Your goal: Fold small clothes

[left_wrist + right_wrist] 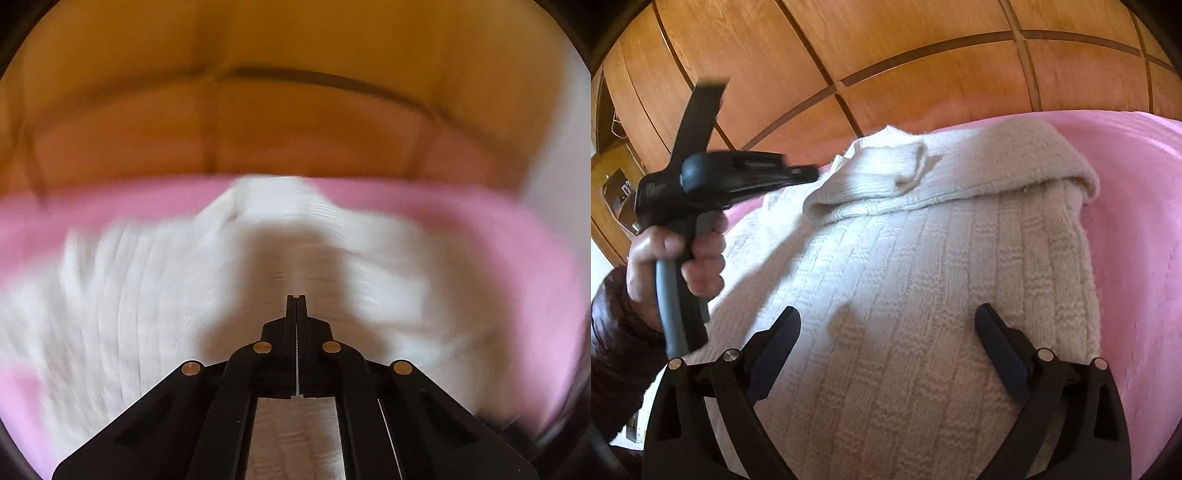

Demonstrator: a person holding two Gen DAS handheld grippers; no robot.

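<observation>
Cream knitted sweater point(886, 266): laid flat on a pink bedspread point(1137, 206), directly beneath and ahead of the right gripper point(886, 332), whose jaws are spread wide and released. One sleeve point(960, 177) is folded across the far end. Left gripper point(296, 299): jaws clenched together, nothing seen between them; held by a hand point(679, 258) to the left.

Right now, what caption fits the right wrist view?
Open right gripper hovers over cream knit sweater on pink bedspread; left gripper at the sweater's far left.
</observation>
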